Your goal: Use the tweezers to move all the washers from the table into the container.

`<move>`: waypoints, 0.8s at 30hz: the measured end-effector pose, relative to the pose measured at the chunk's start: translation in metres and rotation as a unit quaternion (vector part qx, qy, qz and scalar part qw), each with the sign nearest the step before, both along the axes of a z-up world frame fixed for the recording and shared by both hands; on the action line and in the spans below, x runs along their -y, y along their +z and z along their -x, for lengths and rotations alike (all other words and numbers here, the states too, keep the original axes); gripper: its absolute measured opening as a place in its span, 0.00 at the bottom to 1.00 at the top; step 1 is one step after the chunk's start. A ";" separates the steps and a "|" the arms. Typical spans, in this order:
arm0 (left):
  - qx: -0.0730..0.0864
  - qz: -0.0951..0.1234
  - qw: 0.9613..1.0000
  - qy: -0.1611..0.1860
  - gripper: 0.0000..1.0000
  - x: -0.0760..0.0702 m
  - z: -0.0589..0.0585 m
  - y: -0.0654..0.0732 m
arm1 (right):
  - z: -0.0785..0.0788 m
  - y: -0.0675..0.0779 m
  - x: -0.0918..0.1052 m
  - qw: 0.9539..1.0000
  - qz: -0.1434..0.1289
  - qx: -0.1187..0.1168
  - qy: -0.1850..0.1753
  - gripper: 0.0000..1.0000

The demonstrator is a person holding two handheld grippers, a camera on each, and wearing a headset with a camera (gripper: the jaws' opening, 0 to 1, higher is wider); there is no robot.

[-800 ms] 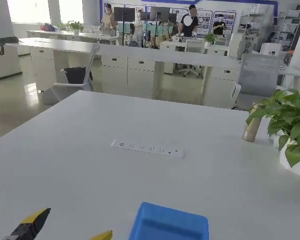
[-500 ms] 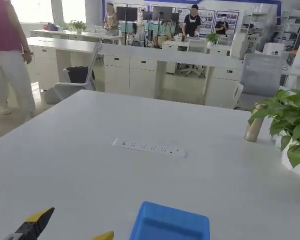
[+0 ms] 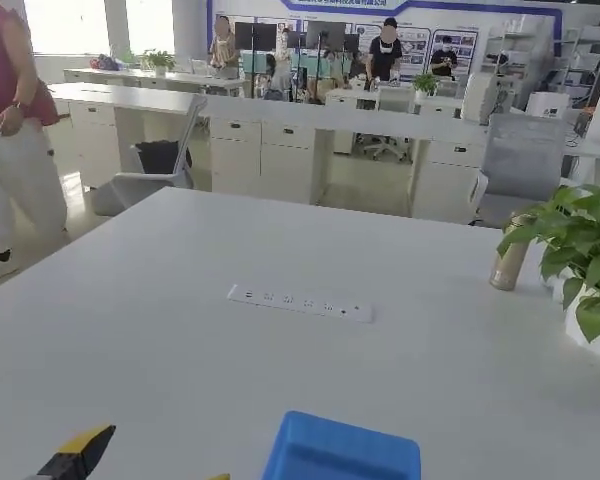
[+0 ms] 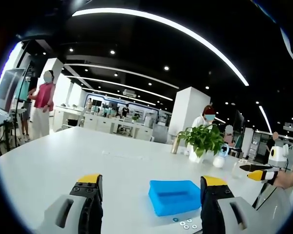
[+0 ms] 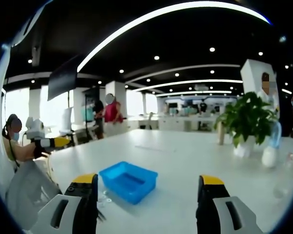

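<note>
The left gripper (image 4: 151, 181) hung low over the counter (image 4: 63, 161), jaws spread wide and empty, probably readied to take up the tweezers, which I could not make out. The washers (image 4: 185, 224) lay loose on the counter just beside the blue container (image 4: 178, 195), a short carry away; none showed inside it. The right gripper (image 5: 147, 179) was just as wide and empty, the container ahead to its left.
</note>
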State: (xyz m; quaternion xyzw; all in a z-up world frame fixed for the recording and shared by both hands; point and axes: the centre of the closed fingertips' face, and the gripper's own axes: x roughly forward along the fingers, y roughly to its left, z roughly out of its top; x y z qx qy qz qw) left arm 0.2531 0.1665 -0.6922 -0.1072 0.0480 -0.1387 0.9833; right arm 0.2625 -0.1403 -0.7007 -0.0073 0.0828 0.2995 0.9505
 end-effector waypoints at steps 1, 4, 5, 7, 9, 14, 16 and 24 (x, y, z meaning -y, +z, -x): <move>0.000 0.000 1.000 0.000 0.83 0.000 0.000 0.000 | 0.000 0.000 0.000 1.000 0.001 0.001 -0.001 0.83; -0.003 -0.002 1.000 -0.001 0.84 0.001 0.000 -0.001 | 0.000 0.000 0.002 1.000 0.000 0.002 -0.004 0.83; -0.002 -0.002 1.000 -0.002 0.83 0.001 0.000 -0.001 | -0.001 0.001 0.002 1.000 0.000 0.003 -0.005 0.83; -0.002 -0.002 1.000 -0.004 0.83 0.001 0.000 -0.001 | -0.001 0.001 0.003 1.000 0.000 0.004 -0.007 0.83; -0.003 -0.004 1.000 -0.004 0.83 0.001 0.000 -0.002 | -0.001 0.001 0.003 1.000 0.002 0.005 -0.008 0.82; 0.000 -0.005 1.000 -0.004 0.83 0.000 0.000 -0.002 | -0.002 0.001 0.004 1.000 0.008 0.008 -0.012 0.83; 0.001 -0.005 1.000 -0.003 0.83 -0.001 0.000 -0.001 | -0.002 0.000 0.004 1.000 0.009 0.006 -0.012 0.83; -0.004 0.000 1.000 0.000 0.82 -0.004 0.001 -0.002 | 0.000 -0.008 0.002 1.000 0.020 -0.015 -0.004 0.80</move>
